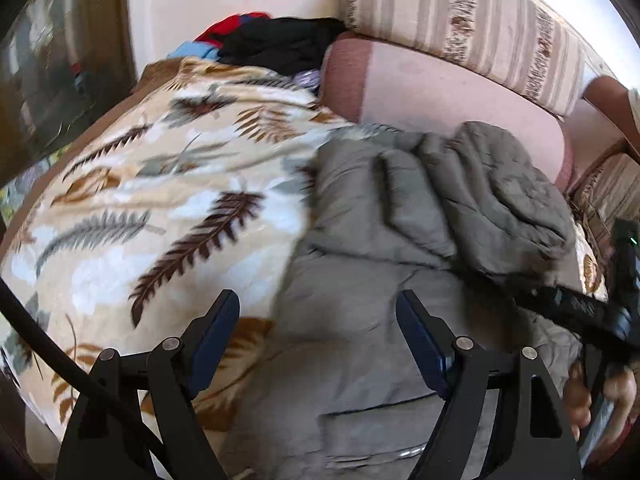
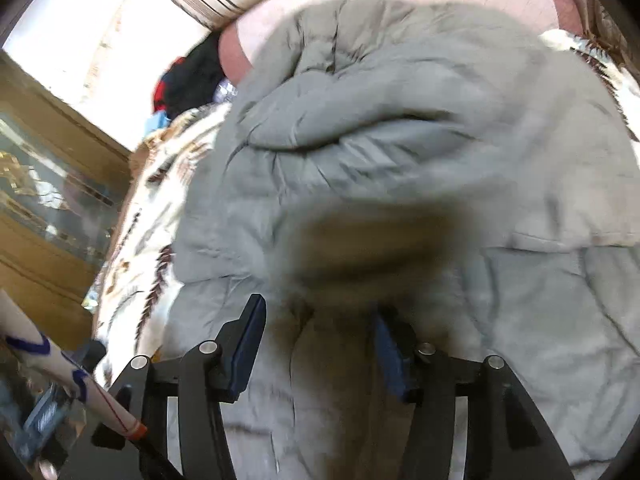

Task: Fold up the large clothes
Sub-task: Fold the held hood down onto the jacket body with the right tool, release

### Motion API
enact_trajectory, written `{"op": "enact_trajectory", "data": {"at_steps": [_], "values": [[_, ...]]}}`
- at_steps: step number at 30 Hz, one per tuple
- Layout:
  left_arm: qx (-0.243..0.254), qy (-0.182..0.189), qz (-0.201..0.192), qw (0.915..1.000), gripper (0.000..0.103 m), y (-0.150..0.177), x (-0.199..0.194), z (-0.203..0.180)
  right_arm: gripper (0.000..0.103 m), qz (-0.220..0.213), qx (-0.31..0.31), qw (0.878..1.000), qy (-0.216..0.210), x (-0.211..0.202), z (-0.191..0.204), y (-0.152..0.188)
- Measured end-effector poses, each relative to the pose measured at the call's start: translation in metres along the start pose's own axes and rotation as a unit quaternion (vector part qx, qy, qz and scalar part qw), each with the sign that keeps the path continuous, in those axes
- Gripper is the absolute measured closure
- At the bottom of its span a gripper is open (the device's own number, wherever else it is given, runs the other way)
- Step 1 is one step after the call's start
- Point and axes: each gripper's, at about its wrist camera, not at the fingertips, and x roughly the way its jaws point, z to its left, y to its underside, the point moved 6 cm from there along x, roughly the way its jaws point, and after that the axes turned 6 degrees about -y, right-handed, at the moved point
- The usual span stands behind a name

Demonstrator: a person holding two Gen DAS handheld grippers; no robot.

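The grey padded jacket [image 1: 400,240] is lying bunched on the leaf-print blanket [image 1: 140,200], up against the pink bolster [image 1: 440,92]. The left gripper [image 1: 318,312] is hovering above it, jaws wide and gripping nothing. The right gripper [image 2: 320,328] is standing part open over a blurred grey fold, not pinching it

Bed under leaf-print blanket [image 1: 160,184]. Pink bolster [image 1: 440,96] and striped cushion [image 1: 460,16] at its far edge; wooden glass-fronted cabinet [image 2: 52,184] left; pale wall [image 1: 240,4] behind.
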Motion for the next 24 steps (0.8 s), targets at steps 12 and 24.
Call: {"op": "enact_trajectory", "data": {"at_steps": [12,24], "values": [[0.089,0.029,-0.007,0.9956,0.023,-0.086,0.031,-0.129,0.046,-0.119,-0.058,0.987,0.094,-0.096,-0.042,-0.082],[0.129,-0.007,0.04,0.9908,0.025,-0.059,0.154,-0.174,0.046,-0.068,-0.089,0.977,0.18,-0.013,-0.096,-0.091]]}}
